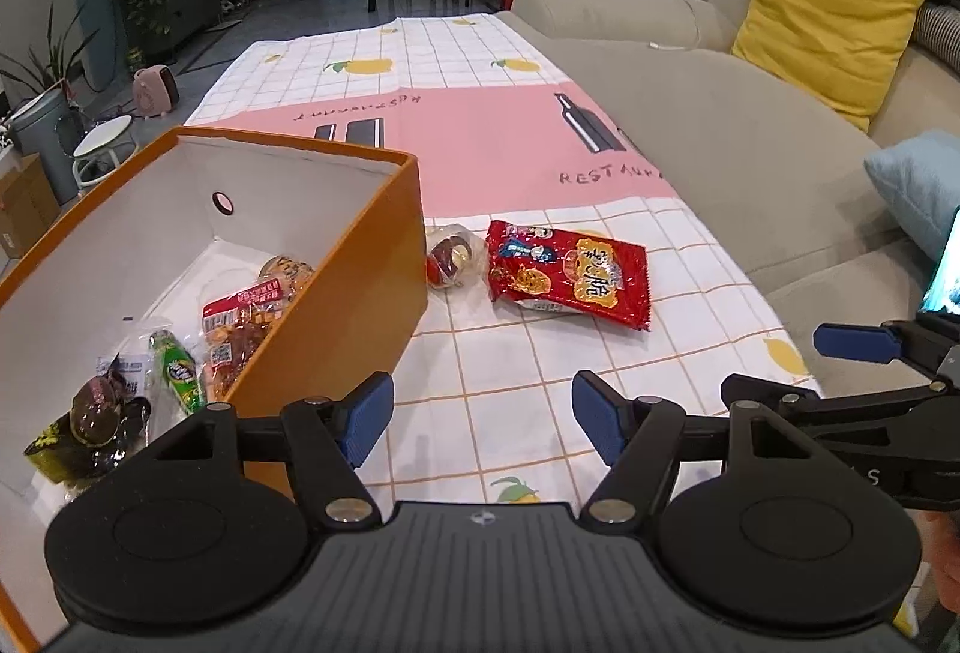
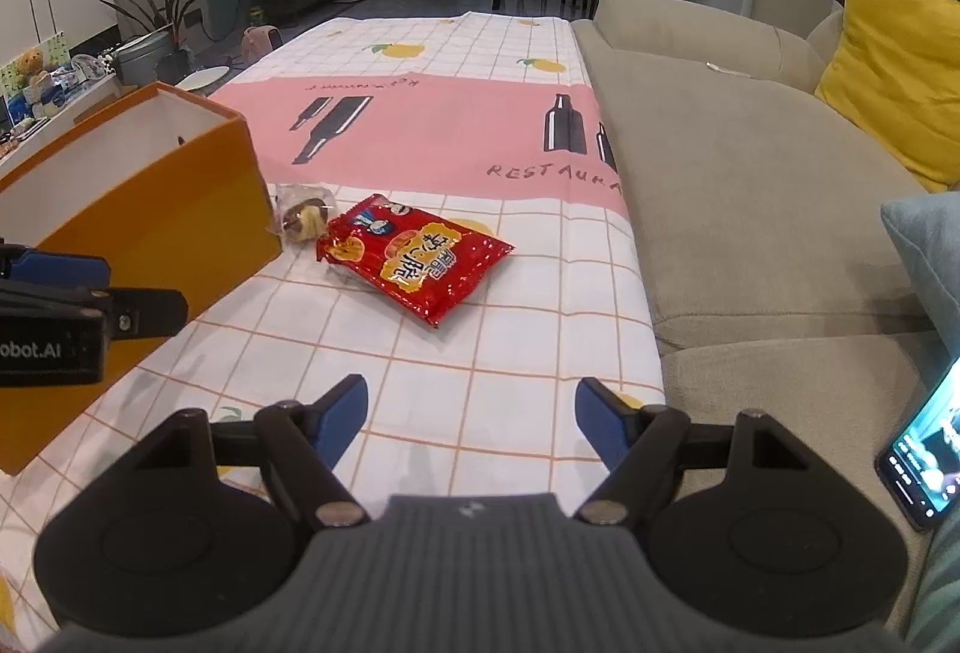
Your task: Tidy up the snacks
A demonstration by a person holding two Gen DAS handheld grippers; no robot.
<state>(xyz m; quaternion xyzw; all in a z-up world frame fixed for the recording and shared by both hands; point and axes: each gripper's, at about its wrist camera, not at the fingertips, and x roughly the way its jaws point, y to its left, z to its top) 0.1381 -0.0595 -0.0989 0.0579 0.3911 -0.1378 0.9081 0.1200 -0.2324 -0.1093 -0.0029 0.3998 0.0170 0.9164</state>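
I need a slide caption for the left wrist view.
Open left gripper beside orange box, red snack bag ahead.

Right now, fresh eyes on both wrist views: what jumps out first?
The big orange box at the left of the checked tablecloth, open-topped with several wrapped snacks already inside. Next, the shiny red snack bag lying flat mid-table, with a small clear-wrapped snack between it and the box. Both the left gripper and right gripper stand open and empty over the near edge of the cloth.
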